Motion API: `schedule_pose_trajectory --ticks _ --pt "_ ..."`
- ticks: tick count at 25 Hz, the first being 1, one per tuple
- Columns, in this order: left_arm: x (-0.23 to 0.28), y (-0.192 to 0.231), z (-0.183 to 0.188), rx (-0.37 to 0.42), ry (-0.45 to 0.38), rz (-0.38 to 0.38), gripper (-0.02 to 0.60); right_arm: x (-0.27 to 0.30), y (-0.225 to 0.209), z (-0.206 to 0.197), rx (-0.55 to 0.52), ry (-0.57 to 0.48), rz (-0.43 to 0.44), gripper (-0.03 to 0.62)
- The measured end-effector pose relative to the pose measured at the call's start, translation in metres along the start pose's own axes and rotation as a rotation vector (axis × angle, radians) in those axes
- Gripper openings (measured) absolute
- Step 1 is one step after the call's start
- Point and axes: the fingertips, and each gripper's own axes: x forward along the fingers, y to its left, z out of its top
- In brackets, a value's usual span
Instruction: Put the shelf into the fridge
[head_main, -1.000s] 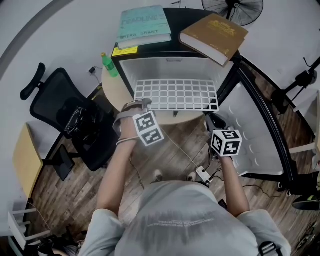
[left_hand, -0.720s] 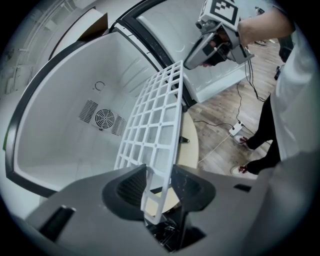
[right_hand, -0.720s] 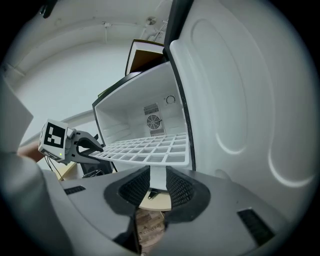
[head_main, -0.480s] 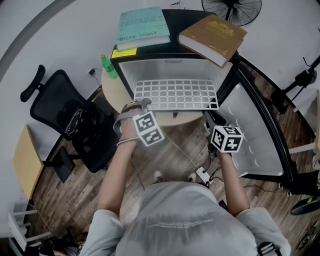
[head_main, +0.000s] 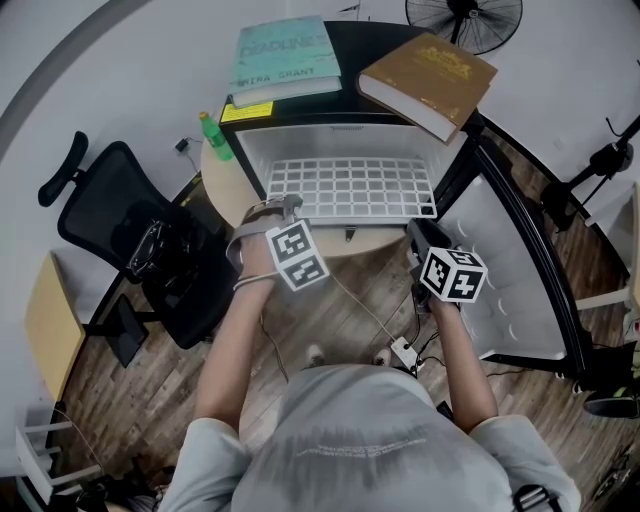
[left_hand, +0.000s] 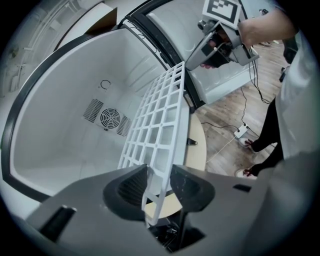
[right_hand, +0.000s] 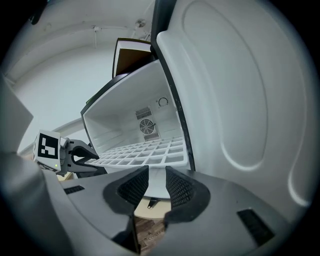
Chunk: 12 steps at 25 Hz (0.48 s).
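Left gripper view: left claw (left_hand: 159, 180) tightens on the shelf (left_hand: 157, 120) edge, likely to push it into the fridge (left_hand: 60, 110); right claw (right_hand: 152, 181) opens, empty.

**Legible print, head view**

Teal book (head_main: 285, 55), lying on top of the fridge (head_main: 350, 38): the cover read "DEADLINE" in pale capitals, with "MIRA GRANT" below it in darker capitals. Yellow label (head_main: 247, 111) at the fridge's top front left corner carried dark print, too small to read. Brown book (head_main: 428, 72), beside the teal one, showed cover lettering too blurred to read. Neither gripper view gave any readable text.
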Motion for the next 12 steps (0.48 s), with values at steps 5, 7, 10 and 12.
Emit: schedule_pose_trajectory --ticks 5,7,10,12 --pt "0.010 0.006 0.000 -0.003 0.014 0.002 0.147 0.010 -0.003 0.002 0.030 0.006 -0.007 0.117" --pt "0.015 0.008 0.000 -0.008 0.021 -0.003 0.147 0.015 -0.002 0.003 0.059 0.004 0.005 0.117" --pt "0.020 0.010 0.000 -0.013 0.017 -0.017 0.155 0.019 -0.001 0.003 0.116 -0.009 0.024 0.130" --pt "0.022 0.012 0.001 -0.015 0.010 -0.020 0.158 0.021 -0.002 0.004 0.155 -0.021 0.037 0.130"
